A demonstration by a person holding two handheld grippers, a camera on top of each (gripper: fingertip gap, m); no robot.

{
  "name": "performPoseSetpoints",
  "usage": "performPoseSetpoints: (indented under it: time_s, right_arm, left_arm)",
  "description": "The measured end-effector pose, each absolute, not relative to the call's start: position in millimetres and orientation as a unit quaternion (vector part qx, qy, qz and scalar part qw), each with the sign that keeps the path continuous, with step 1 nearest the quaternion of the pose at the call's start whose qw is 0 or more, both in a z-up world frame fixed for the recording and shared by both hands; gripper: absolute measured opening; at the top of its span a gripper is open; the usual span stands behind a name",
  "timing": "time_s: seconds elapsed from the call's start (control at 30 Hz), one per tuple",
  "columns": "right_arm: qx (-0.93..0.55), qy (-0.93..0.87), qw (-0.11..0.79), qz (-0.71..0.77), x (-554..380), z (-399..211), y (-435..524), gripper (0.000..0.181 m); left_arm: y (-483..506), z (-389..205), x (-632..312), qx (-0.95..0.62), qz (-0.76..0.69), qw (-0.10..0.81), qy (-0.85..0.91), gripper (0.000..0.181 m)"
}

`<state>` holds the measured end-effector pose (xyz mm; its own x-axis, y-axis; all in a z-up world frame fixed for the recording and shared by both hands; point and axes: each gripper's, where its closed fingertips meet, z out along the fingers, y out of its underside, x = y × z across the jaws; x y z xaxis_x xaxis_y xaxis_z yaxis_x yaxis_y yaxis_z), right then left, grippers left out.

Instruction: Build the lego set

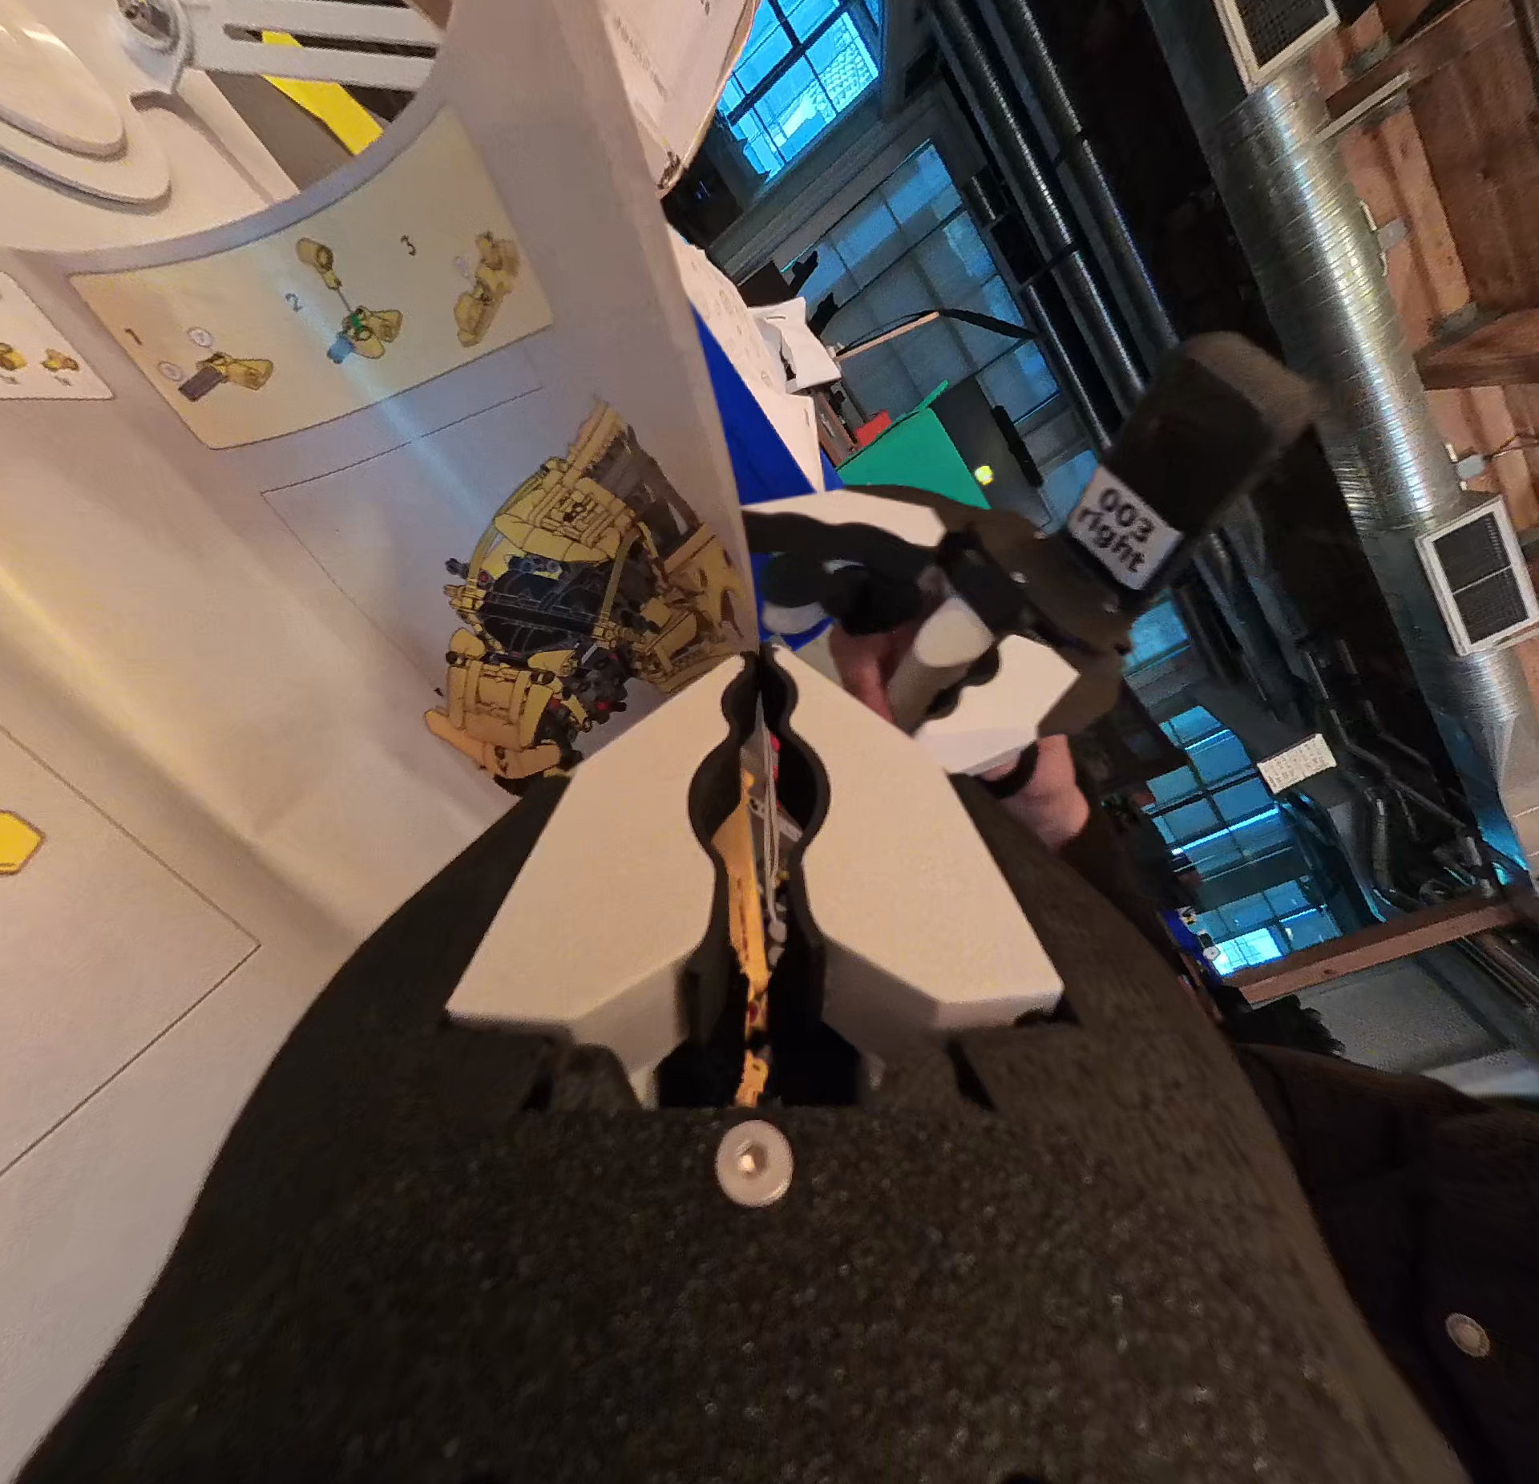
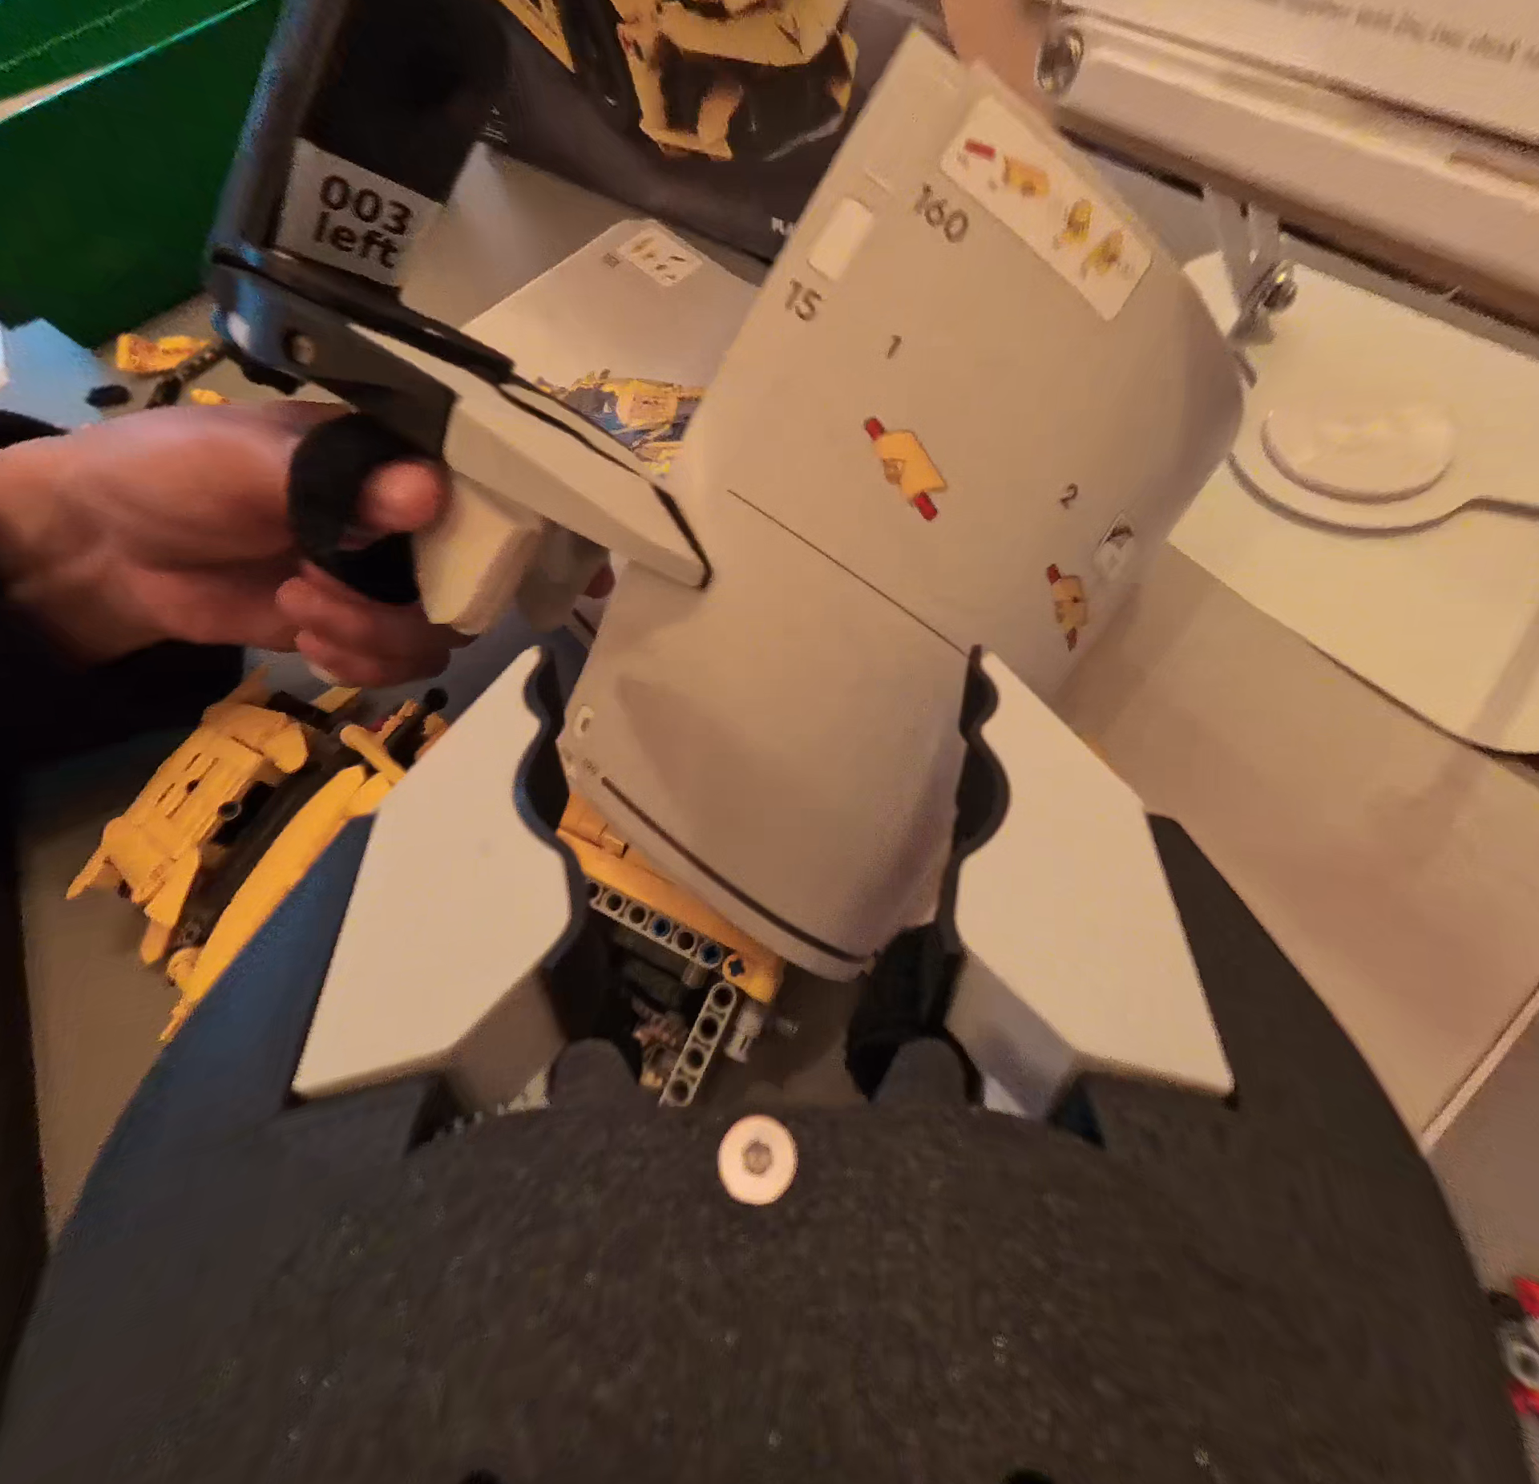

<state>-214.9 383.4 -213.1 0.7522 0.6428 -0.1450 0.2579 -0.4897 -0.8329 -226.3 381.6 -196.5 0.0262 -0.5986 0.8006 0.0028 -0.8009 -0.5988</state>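
The left gripper (image 2: pixel 695 565) was clamped on a curled grey instruction-booklet page (image 2: pixel 899 528), which hid the table before the spread-apart right gripper (image 2: pixel 754 686), yellow lego assembly (image 2: pixel 225 811) lying left.

Blue-lit grid windows (image 1: pixel 799 70), silver ribbed duct (image 1: pixel 1332 294), wooden ceiling beams (image 1: pixel 1449 145), white tabletop (image 2: pixel 1299 694)

The instruction booklet page (image 2: pixel 841 528) is seen to be thin, smooth paper with a faint sheen, curled where it is pinched by the left tongs (image 2: pixel 695 561). The bodies of the right tongs (image 2: pixel 754 786) are made of rough, grainy black matt plastic, faced with smooth pale plastic fingers (image 2: pixel 450 903) and fixed by a shiny metal screw (image 2: pixel 756 1158). The yellow lego pieces (image 2: pixel 225 811) are of smooth, slightly glossy plastic, and a ribbed, dull metal duct (image 1: pixel 1332 294) is seen overhead.
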Motion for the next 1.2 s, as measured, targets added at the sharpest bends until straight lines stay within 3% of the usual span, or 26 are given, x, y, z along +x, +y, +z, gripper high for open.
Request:
performPoseSetpoints:
  time_s: [0.07, 0.17, 0.23, 0.47, 0.53, 0.63, 0.87, 0.93, 1.0, 1.1, 1.2]
  right_arm:
    - [-0.840, -0.262, 0.408, 0.246, -219, -225, 386, 0.094]
    - [-0.850, -0.267, 0.379, 0.249, -216, -236, 386, 0.068]
    - [-0.847, -0.270, 0.376, 0.261, -212, -233, 382, 0.060]
    - [-0.831, -0.258, 0.372, 0.324, -203, -219, 372, 0.045]
    - [-0.825, -0.248, 0.371, 0.346, -196, -214, 369, 0.025]
    - [-0.834, -0.208, 0.385, 0.337, -168, -208, 374, 0.023]
    - [-0.849, -0.152, 0.480, 0.163, -99, -171, 382, 0.050]
    - [-0.833, -0.203, 0.478, 0.194, -135, -168, 374, 0.057]
    - [-0.815, -0.213, 0.465, 0.273, -181, -173, 371, 0.078]
    - [-0.818, -0.223, 0.409, 0.338, -219, -194, 375, 0.089]
    - [-0.829, -0.231, 0.379, 0.340, -225, -211, 378, 0.077]
  left_arm:
    - [381, -195, -226, -0.674, -0.670, 0.222, 0.217, 0.000]
    - [378, -194, -226, -0.669, -0.674, 0.219, 0.224, 0.000]
    - [374, -193, -225, -0.663, -0.671, 0.224, 0.244, 0.000]
    - [369, -195, -222, -0.665, -0.647, 0.245, 0.281, 0.000]
    - [370, -194, -223, -0.664, -0.648, 0.246, 0.281, 0.000]
    - [376, -193, -225, -0.668, -0.642, 0.257, 0.276, 0.000]
    - [395, -186, -237, -0.671, -0.640, 0.282, 0.247, 0.000]
    - [395, -186, -238, -0.669, -0.642, 0.279, 0.250, 0.000]
    - [389, -183, -236, -0.658, -0.658, 0.265, 0.250, 0.000]
    - [381, -179, -232, -0.644, -0.679, 0.248, 0.249, 0.000]
    - [377, -176, -231, -0.636, -0.688, 0.243, 0.251, 0.000]
